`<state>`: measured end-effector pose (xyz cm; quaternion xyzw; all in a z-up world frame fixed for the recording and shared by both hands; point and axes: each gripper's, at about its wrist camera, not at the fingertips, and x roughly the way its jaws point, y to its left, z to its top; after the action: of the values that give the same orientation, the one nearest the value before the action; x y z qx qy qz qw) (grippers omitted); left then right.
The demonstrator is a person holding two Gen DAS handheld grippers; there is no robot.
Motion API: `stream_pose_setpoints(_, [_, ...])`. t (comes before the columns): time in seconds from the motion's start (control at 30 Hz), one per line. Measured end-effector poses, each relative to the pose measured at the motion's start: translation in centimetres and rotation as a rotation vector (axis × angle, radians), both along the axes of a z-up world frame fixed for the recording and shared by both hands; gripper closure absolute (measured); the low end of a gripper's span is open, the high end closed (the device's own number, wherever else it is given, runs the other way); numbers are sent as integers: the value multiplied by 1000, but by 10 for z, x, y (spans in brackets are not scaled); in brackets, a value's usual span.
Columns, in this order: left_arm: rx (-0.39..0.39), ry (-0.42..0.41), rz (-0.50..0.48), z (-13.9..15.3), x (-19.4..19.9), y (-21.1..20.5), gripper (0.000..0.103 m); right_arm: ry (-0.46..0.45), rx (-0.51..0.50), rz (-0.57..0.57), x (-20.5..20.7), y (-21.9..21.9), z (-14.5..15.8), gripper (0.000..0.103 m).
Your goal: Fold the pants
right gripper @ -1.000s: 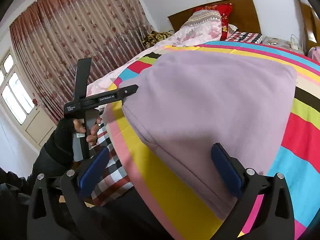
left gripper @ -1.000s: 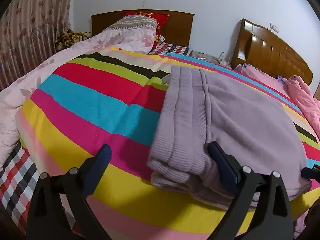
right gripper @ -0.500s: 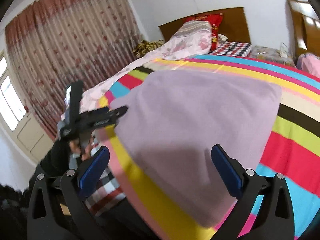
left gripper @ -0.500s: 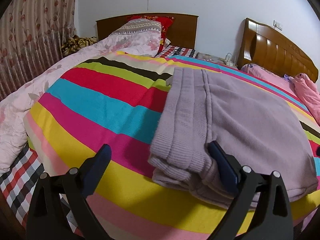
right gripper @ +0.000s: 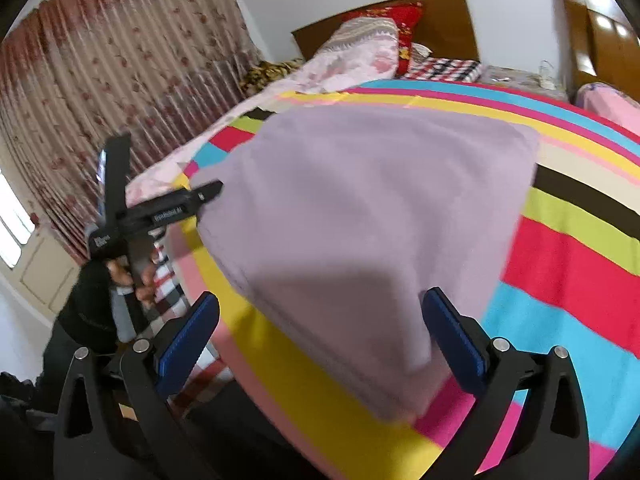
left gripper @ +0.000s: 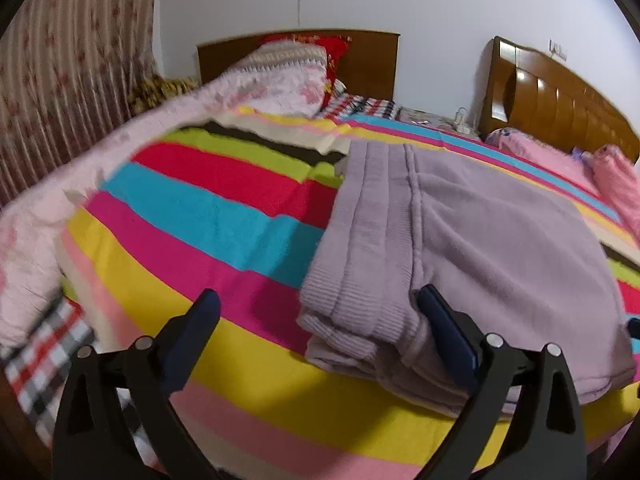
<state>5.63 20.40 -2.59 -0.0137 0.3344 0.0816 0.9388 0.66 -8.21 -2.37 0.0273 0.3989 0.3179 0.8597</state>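
Note:
The lilac pants [left gripper: 472, 248] lie folded in a flat stack on the striped bedspread [left gripper: 208, 208], ribbed waistband toward the left wrist view. My left gripper [left gripper: 316, 320] is open and empty, just before the stack's near corner, its right finger beside the waistband. In the right wrist view the pants [right gripper: 360, 208] fill the middle. My right gripper [right gripper: 320, 328] is open and empty, held above the stack's near corner. The left gripper also shows there from the side [right gripper: 208, 192], at the stack's left edge.
The bedspread's front edge [right gripper: 304, 412] drops off close below the grippers. Pillows [left gripper: 288, 64] and a wooden headboard [left gripper: 372, 60] stand at the far end. A second bed with pink bedding [left gripper: 608, 176] is at the right. Curtains [right gripper: 120, 80] hang on the left.
Both grippers have drawn back and up a little from the folded pants, and both views have tilted upward. The pants have not moved. Both grippers stay open.

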Motion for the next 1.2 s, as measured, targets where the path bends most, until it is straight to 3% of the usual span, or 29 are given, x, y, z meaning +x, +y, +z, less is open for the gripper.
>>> stream_pose_setpoints(0.1, [91, -18, 28, 6, -15, -14, 1, 15, -33, -52, -12, -12, -4, 4])
stream_pose_setpoints(0.23, [120, -117, 94, 31, -47, -22, 2, -24, -28, -223, -29, -46, 6, 4])
stream_pose_setpoints(0.4, [145, -310, 142, 78, -89, -46, 1, -250, 10, -407, -56, -70, 46, 4])
stream_pose_setpoints(0.43, [131, -339, 135, 85, -94, -52, 1, -319, 20, -448, -64, -70, 54, 4])
stream_pose_setpoints(0.53, [50, -410, 121, 99, -109, -73, 1, -414, 8, -508, -74, -67, 60, 4])
stream_pose_setpoints(0.63, [-4, -402, 68, 96, -113, -102, 1, -444, -16, -537, -78, -58, 56, 4])
stream_pose_setpoints(0.8, [-21, -255, -27, 66, -105, -138, 1, -382, -27, -530, -76, -58, 45, 4])
stream_pose_setpoints(0.9, [7, -192, -31, 50, -101, -144, 1, -336, -21, -509, -75, -58, 38, 4])
stream_pose_setpoints(1.03, [0, -173, -22, 38, -103, -139, 1, -331, -10, -473, -86, -52, 30, 4])
stream_pose_setpoints(1.2, [9, -209, -53, 35, -112, -141, 1, -373, -21, -468, -102, -54, 31, 4])
